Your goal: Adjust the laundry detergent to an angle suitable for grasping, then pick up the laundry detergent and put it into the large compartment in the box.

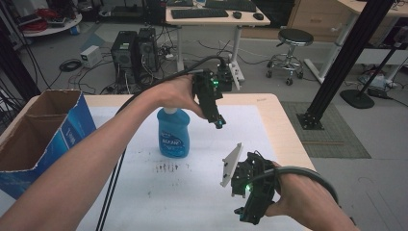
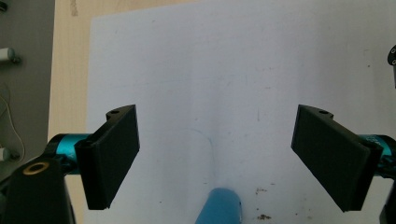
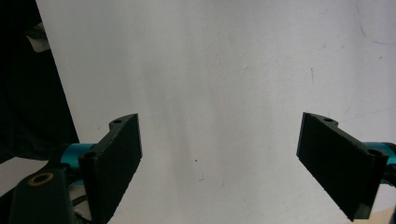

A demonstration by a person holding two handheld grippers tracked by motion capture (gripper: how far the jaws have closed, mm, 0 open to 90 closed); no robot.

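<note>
Two grippers are over the table, and both have their jaws spread wide with nothing between the pads. In the high view the left gripper [image 1: 219,122] hangs at centre frame, just to the right of the top of a blue bottle [image 1: 173,131]; the hand [image 1: 178,91] holding it covers the bottle's neck and cap, so the top of the bottle cannot be made out. In the left gripper view only a blue tip of the bottle [image 2: 219,207] pokes in at the bottom edge, below and between the jaws and touching neither. The right gripper [image 1: 239,211] sits at the lower right of the high view, well apart from the bottle, and its lower end is cut off by the bottom edge. In the right gripper view its jaws frame bare white sheet [image 3: 210,70], with a dark shape at the far left too dim to identify.

The bottle stands upright on a white sheet [image 1: 202,192] that covers a pale wooden table [image 1: 284,130]; some small dark marks lie on the sheet just below it. An open cardboard box [image 1: 41,132] with a blue side sits at the left edge, partly cropped. Beyond the table lie a grey floor with loose cables, two computer towers [image 1: 134,50], a desk with keyboards [image 1: 211,14] and a round stool [image 1: 288,48].
</note>
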